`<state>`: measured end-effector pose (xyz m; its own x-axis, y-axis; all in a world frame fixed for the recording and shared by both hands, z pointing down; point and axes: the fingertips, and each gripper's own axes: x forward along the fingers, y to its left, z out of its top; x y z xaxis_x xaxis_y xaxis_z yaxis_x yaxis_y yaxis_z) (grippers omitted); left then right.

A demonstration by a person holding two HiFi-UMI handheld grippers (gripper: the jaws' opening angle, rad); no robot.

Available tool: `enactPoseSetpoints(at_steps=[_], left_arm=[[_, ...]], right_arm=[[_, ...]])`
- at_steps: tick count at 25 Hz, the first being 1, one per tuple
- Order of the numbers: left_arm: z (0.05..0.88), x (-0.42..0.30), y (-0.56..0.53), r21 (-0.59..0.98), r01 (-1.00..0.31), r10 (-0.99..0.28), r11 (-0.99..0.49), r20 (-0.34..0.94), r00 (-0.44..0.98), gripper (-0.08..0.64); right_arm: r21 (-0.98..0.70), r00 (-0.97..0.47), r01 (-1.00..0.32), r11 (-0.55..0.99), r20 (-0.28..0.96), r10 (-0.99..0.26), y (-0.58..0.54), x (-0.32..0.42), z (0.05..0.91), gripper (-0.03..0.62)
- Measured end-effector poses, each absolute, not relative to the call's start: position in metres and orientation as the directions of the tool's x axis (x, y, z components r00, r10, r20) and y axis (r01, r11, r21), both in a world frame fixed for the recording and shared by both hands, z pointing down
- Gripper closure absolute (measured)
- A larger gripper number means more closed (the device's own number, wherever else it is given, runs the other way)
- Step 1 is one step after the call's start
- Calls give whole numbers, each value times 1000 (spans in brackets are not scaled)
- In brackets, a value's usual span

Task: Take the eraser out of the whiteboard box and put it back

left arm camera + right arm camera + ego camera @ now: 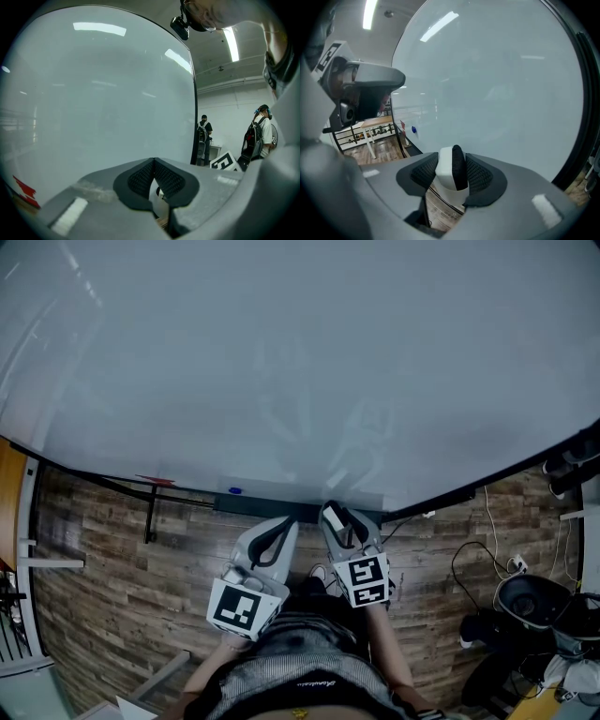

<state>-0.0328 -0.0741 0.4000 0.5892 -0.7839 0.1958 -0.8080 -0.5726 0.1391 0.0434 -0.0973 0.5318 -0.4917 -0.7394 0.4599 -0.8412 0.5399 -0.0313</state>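
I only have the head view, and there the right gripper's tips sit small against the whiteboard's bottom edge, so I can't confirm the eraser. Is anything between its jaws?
Observer: Yes. The right gripper view shows the eraser, a white body with black felt, standing between the jaws of the right gripper.
Operator: Is it clamped?
Observer: Both pads lie close against its sides. I cannot tell whether they press on it.
Operator: And the left gripper?
Observer: In its own view the left gripper has its tips together, with nothing between them.
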Motion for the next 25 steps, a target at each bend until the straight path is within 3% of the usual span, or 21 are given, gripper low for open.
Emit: enactPoseSetpoints(at_steps=[25], left_arm=[[397,-30,-71,137,-788,-768,-600,180,615,558]], right_arm=[[-56,-493,-848,527,448,-746,-96,42,533,428]])
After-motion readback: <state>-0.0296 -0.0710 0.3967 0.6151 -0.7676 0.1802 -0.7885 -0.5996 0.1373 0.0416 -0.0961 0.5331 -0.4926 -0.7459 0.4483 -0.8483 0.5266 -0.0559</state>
